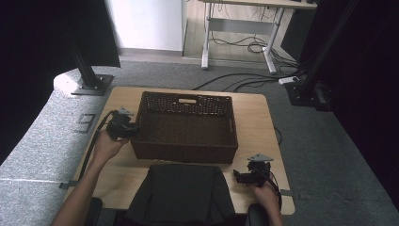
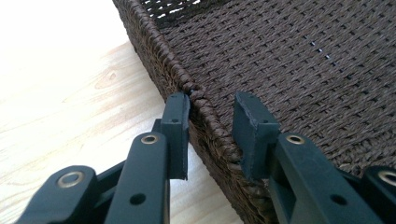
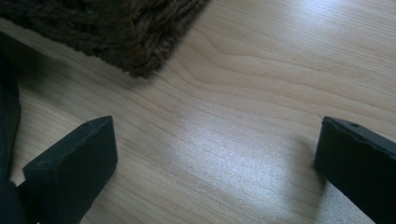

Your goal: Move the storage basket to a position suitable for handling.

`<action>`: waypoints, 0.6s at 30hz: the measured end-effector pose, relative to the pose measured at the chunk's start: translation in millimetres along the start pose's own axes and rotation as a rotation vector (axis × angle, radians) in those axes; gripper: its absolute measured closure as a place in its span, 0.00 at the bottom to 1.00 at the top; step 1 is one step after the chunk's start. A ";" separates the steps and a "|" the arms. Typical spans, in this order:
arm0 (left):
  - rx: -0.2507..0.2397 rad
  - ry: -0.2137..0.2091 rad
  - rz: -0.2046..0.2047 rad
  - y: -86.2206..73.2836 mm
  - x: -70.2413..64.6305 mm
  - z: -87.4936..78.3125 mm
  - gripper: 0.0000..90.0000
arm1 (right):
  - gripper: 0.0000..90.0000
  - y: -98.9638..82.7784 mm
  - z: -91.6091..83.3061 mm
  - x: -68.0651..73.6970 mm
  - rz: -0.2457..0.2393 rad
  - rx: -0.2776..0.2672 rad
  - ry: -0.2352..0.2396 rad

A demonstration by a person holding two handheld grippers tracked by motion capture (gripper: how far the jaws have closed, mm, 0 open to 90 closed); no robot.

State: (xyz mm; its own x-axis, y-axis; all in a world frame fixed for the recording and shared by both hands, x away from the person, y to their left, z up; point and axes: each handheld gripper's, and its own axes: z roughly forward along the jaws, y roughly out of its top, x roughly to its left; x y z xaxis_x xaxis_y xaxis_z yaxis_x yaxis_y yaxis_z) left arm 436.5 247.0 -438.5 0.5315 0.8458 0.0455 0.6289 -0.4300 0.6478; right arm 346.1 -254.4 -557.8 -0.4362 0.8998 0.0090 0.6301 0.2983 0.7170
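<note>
- On the pale wooden table (image 1: 263,117) sits a dark brown rectangular woven wicker basket (image 1: 186,129), roughly in the middle, its long axis running left to right across the tabletop and its open top facing up.
- At its left short wall, the left gripper (image 2: 211,114) straddles the braided rim: one black jaw outside against the weave, the other inside just off it, so whether it truly pinches the rim I cannot tell.
- Beside the basket's near right corner, the right gripper (image 3: 215,154) rests low over bare wood, its jaws spread wide and grasping nothing.
- Below the basket's near long wall lies a dark grey folded cloth (image 1: 181,193), just beside it.
</note>
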 end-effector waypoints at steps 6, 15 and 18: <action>-0.003 -0.006 0.002 -6.2 -4.4 -5.3 0.75 | 0.00 0.0 0.0 0.1 0.000 0.000 0.000; 0.002 0.011 0.010 -13.0 -12.7 -12.0 0.75 | 0.00 0.0 -0.2 0.3 0.002 0.002 -0.001; 0.002 0.010 0.013 -13.0 -12.5 -12.1 0.75 | 0.00 0.0 -0.3 0.5 0.002 0.002 -0.001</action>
State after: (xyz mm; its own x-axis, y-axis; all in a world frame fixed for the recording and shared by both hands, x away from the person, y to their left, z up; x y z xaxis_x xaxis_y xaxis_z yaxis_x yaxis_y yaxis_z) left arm 414.9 245.8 -438.3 0.5341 0.8432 0.0613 0.6234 -0.4417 0.6452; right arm 345.7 -254.0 -557.7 -0.4344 0.9007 0.0096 0.6319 0.2971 0.7159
